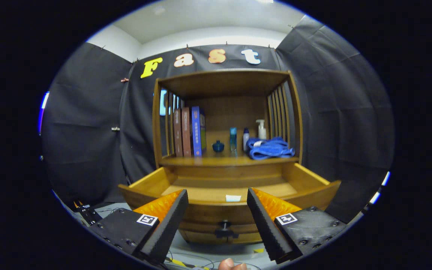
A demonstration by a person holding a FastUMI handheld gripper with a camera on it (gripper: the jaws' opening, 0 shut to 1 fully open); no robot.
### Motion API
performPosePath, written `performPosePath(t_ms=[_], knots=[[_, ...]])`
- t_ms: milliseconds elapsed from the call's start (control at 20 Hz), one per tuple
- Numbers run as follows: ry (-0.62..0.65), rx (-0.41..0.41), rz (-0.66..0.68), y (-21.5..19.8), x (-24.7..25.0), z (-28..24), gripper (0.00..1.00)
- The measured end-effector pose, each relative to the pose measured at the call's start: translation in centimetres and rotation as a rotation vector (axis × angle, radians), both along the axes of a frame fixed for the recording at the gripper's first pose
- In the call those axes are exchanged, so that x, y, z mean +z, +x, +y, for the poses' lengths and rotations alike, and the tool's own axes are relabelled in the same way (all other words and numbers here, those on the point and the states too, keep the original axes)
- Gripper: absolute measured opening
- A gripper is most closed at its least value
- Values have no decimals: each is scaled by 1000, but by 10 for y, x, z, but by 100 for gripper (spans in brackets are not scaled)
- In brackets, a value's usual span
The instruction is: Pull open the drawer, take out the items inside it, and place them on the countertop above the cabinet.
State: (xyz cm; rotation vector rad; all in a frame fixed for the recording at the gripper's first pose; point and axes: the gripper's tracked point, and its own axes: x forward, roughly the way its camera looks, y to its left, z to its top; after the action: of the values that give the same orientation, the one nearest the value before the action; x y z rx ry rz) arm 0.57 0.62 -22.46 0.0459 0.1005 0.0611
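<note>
The gripper (218, 197) is spread wide with nothing between its fingers, which frame the front of the pulled-out drawer (231, 204). The drawer stands open from the wooden cabinet (227, 123), just beyond the fingertips at twelve o'clock, and its dark knob (224, 226) shows low on the front panel in the gap between the fingers. On the drawer's floor, near the front edge and a little toward one o'clock from the gap's middle, lies a small pale flat item (233, 198); what it is cannot be told. Above the drawer is the countertop (216, 161), roofed by an upper shelf. On it, from nine o'clock to three o'clock, stand upright books (190, 132), a small round blue jar (218, 146), a tall clear blue bottle (233, 139), a short white bottle with a dark cap (245, 140), a white pump bottle (261, 129) toward the back, and a heap of blue cloth (270, 148) at the three o'clock end, in front of the pump bottle. At six o'clock, below the fingers, a fingertip (233, 265) of a person shows over a pale floor with cables.
</note>
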Motion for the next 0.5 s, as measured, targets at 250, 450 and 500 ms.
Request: performPosePath(t_ms=[250,450,500], knots=[[42,82,110,26,62,7,98],[-28,88,219,75,82,2,98],[-55,91,252,89,80,3,99]])
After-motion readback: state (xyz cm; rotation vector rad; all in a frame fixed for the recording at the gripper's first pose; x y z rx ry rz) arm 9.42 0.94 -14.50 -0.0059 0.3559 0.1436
